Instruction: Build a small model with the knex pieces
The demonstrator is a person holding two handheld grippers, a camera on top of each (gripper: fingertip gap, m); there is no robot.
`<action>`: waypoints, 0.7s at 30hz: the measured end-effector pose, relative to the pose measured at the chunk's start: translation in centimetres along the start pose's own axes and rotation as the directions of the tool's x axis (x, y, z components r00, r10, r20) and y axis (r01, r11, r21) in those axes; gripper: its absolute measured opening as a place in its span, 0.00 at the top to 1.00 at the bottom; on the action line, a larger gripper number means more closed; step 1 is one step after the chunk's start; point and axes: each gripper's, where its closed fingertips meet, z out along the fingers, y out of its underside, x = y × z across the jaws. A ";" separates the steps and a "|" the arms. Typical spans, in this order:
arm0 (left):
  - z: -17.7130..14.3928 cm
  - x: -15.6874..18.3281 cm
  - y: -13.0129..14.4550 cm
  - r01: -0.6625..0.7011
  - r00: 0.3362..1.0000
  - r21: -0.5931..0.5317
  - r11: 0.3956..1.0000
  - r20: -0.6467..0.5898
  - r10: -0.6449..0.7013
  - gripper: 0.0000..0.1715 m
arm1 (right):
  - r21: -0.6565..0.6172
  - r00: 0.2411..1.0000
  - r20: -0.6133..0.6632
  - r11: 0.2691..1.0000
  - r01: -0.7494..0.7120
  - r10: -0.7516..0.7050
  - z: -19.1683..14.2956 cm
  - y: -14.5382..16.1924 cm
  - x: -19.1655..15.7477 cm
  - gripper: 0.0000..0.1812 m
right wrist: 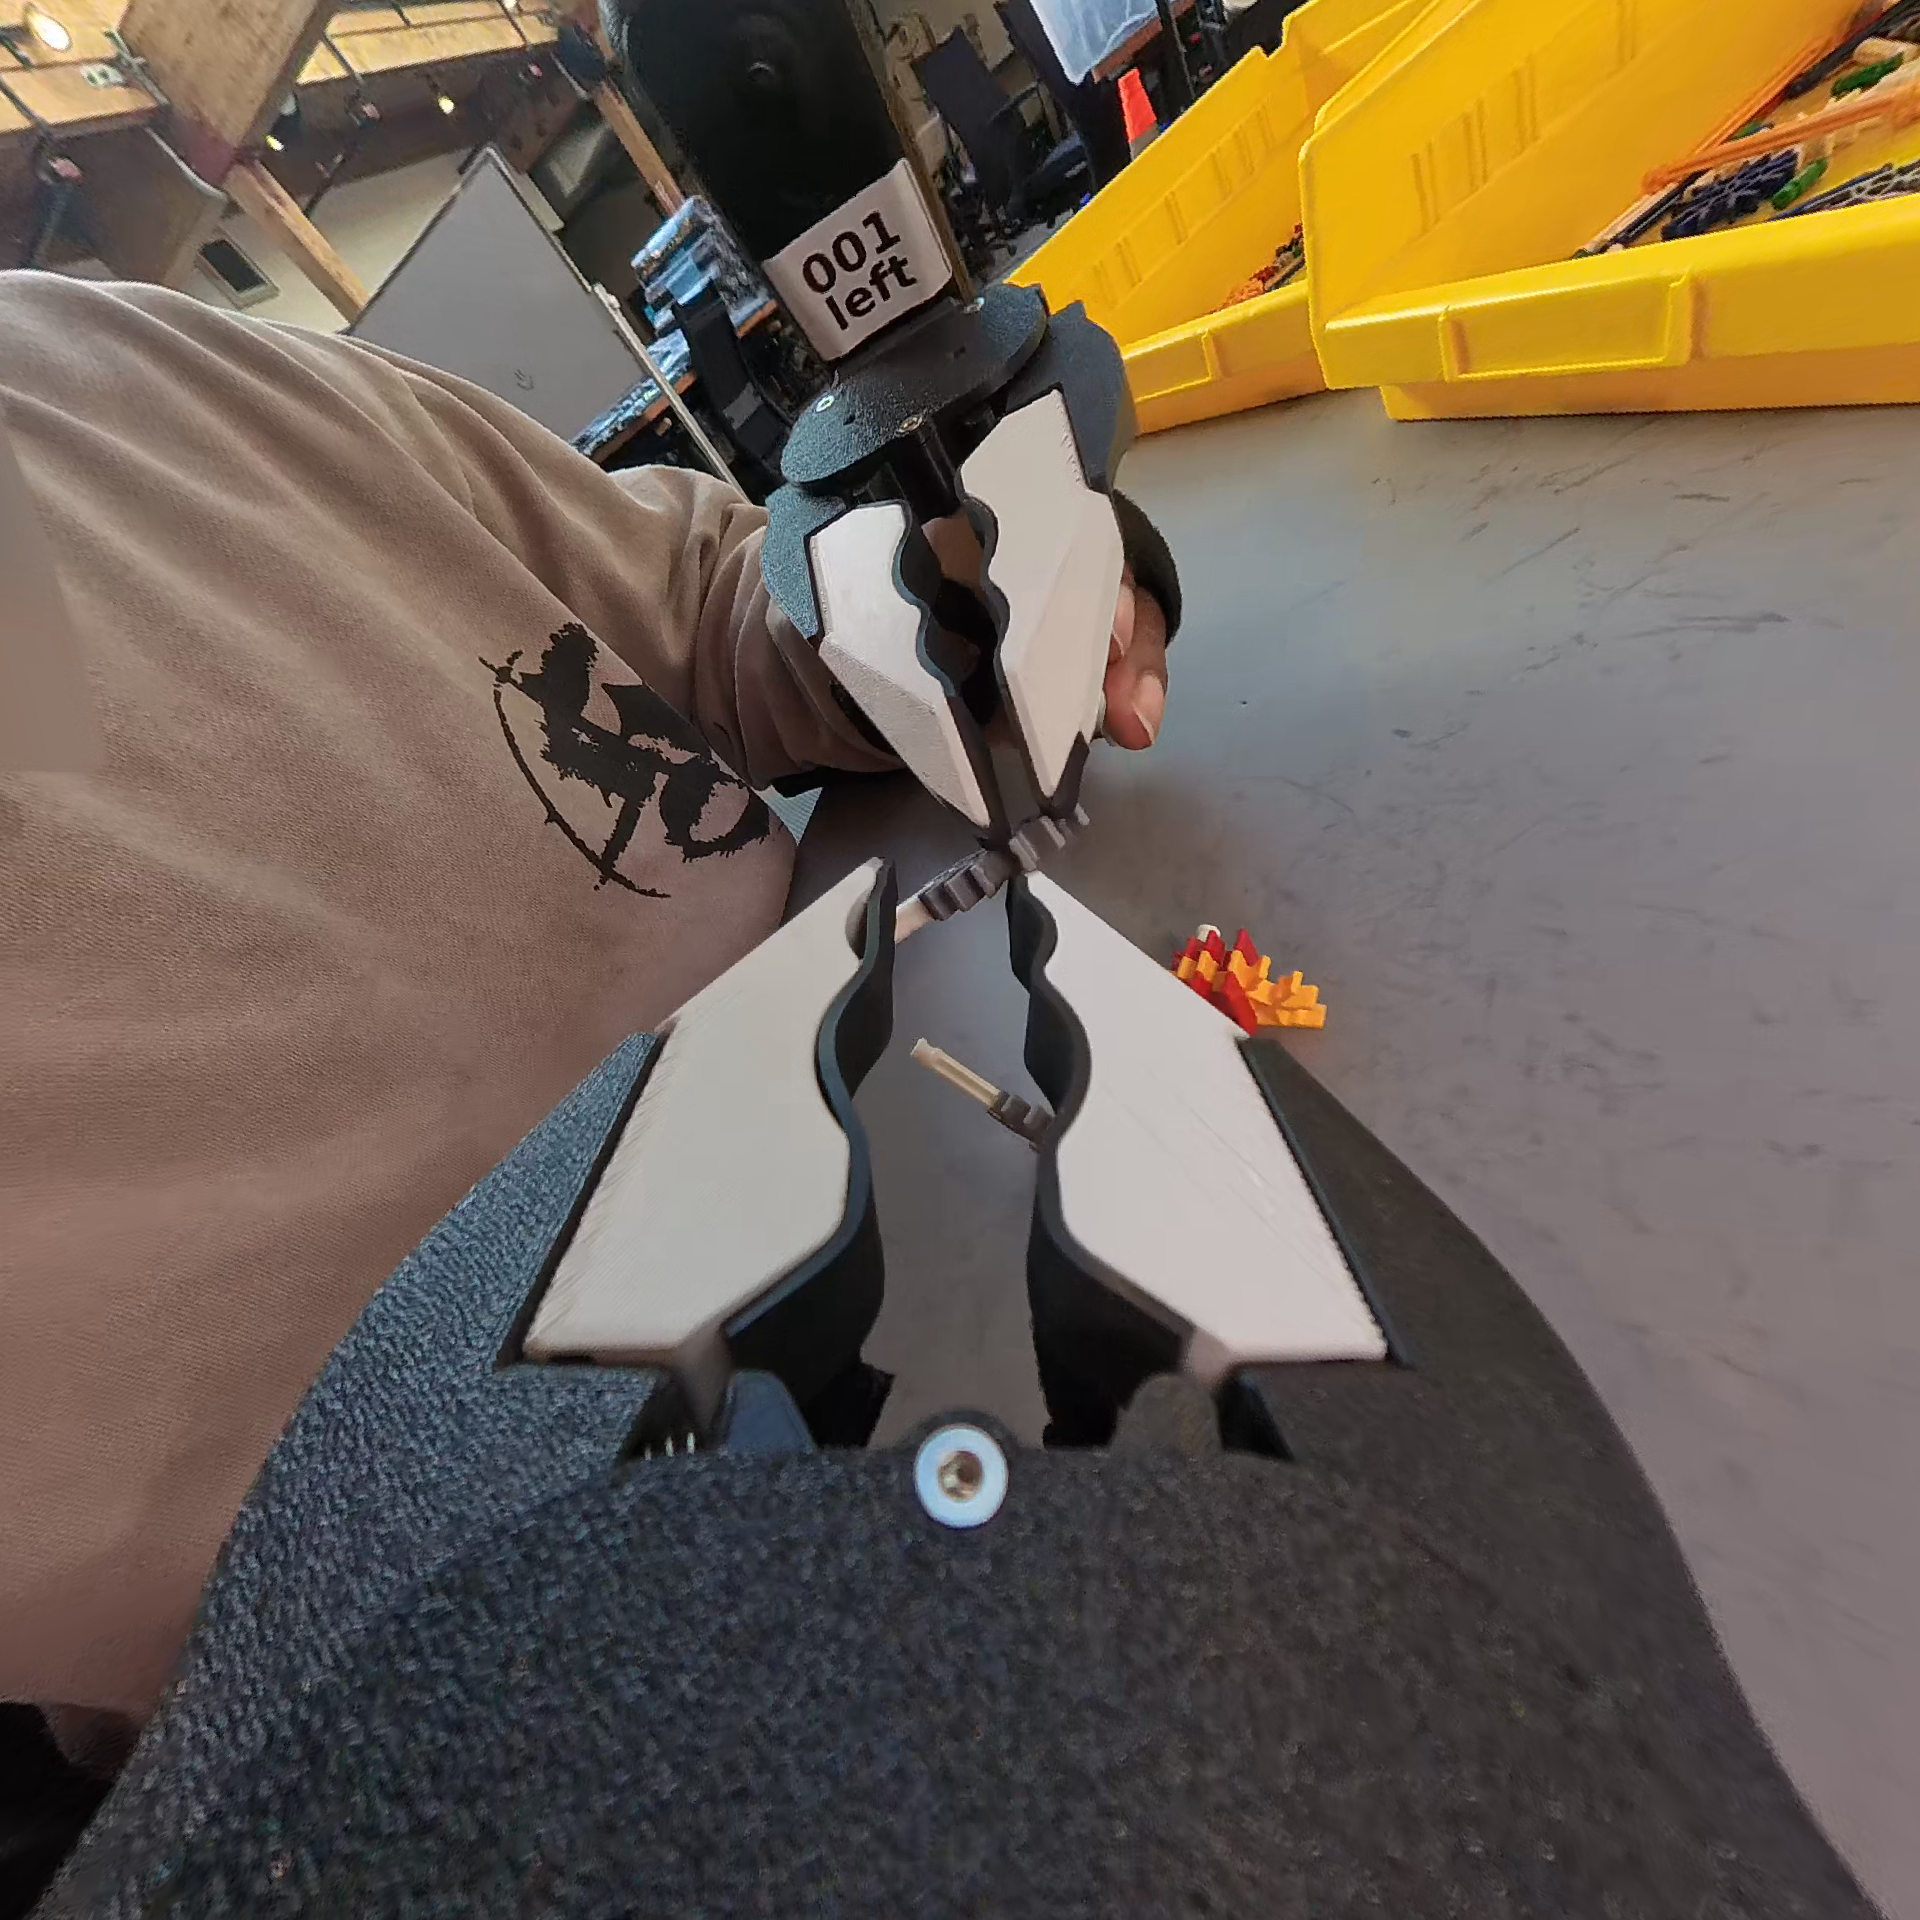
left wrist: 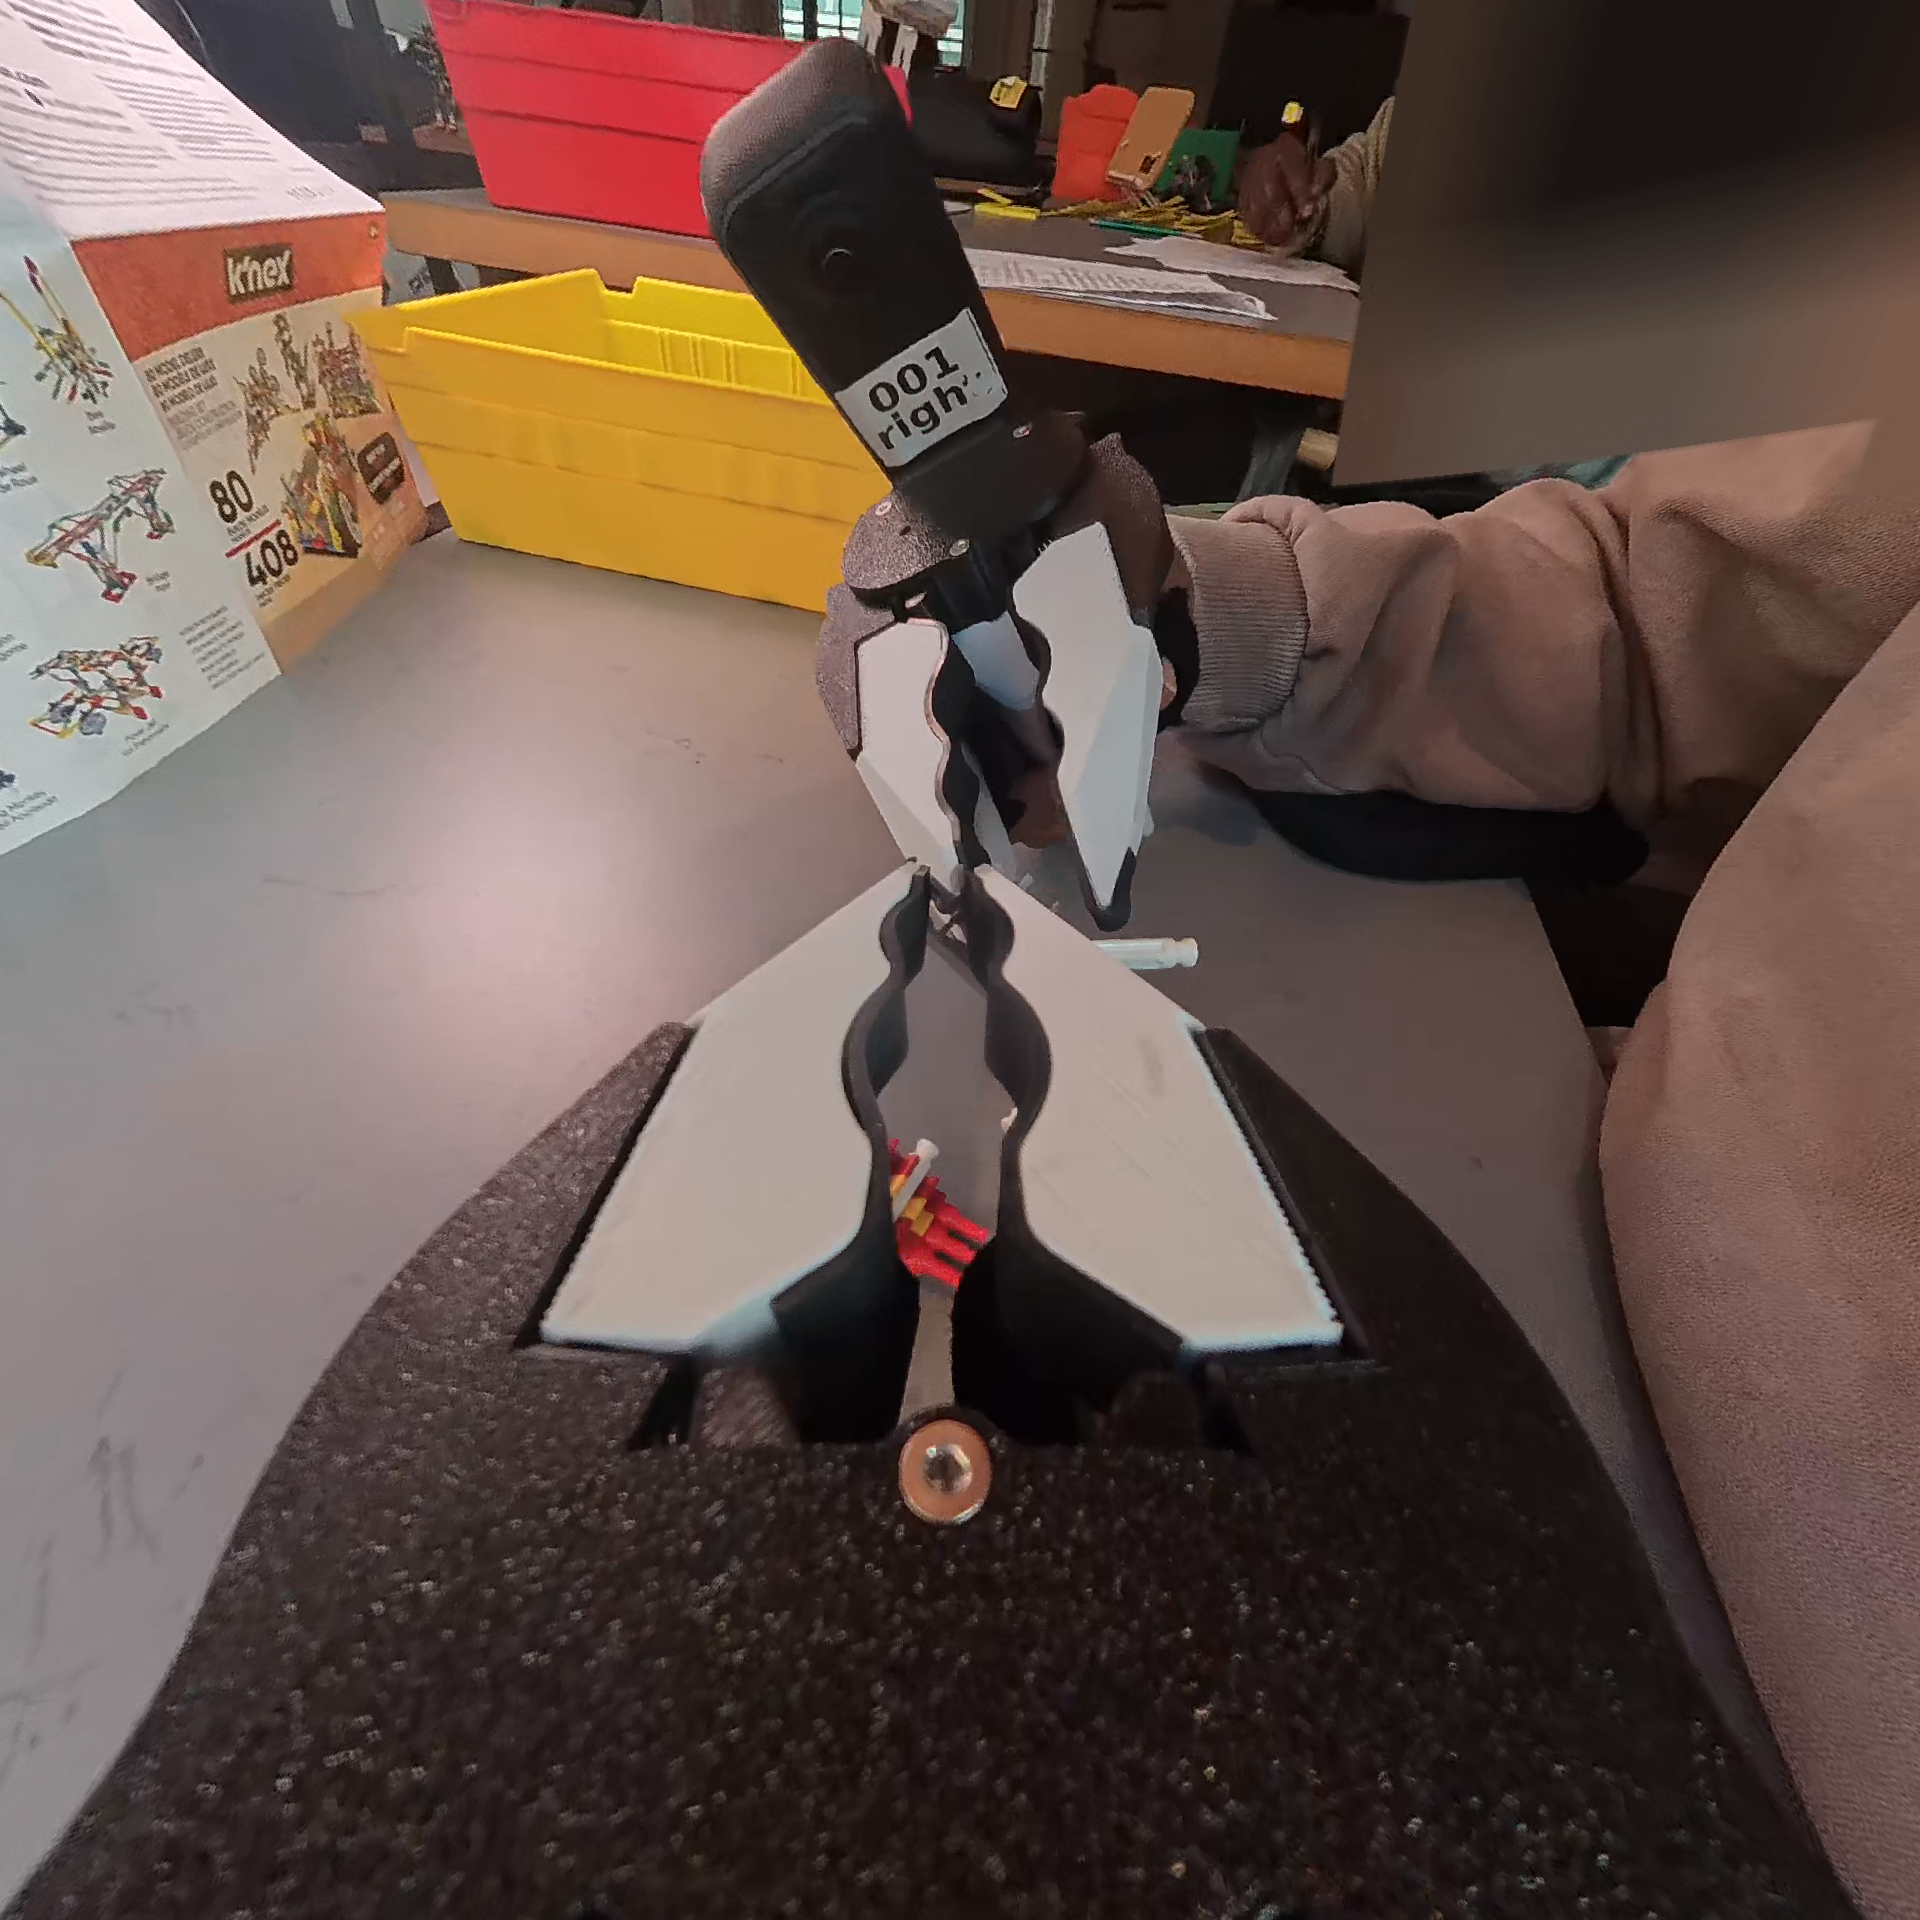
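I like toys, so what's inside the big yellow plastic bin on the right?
Inside the near yellow plastic bin lie orange rods, dark blue connector pieces and green bits. Its front wall hides the rest.

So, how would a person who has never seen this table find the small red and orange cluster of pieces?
Start at the grey table and the yellow bins at its far side. Come toward the two grippers meeting tip to tip; the red and orange cluster lies on the bare surface beside the right gripper. It is the only brightly coloured piece there; the nearby loose rod is pale.
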 end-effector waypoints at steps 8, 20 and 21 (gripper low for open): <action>-0.6 0.6 -1.6 -0.113 0.993 0.062 0.992 0.040 0.110 0.95 | 0.047 0.999 0.029 0.998 -0.035 0.033 -0.1 -0.5 0.1 0.98; 0.9 1.0 1.7 0.313 0.931 -0.100 0.945 -0.166 -0.326 0.95 | -0.211 0.923 -0.185 0.931 0.297 -0.336 -1.2 1.7 1.7 0.98; 1.1 0.9 2.1 0.285 0.944 -0.116 0.952 -0.137 -0.299 0.96 | -0.248 0.913 -0.201 0.920 0.302 -0.354 -1.4 2.0 2.0 0.98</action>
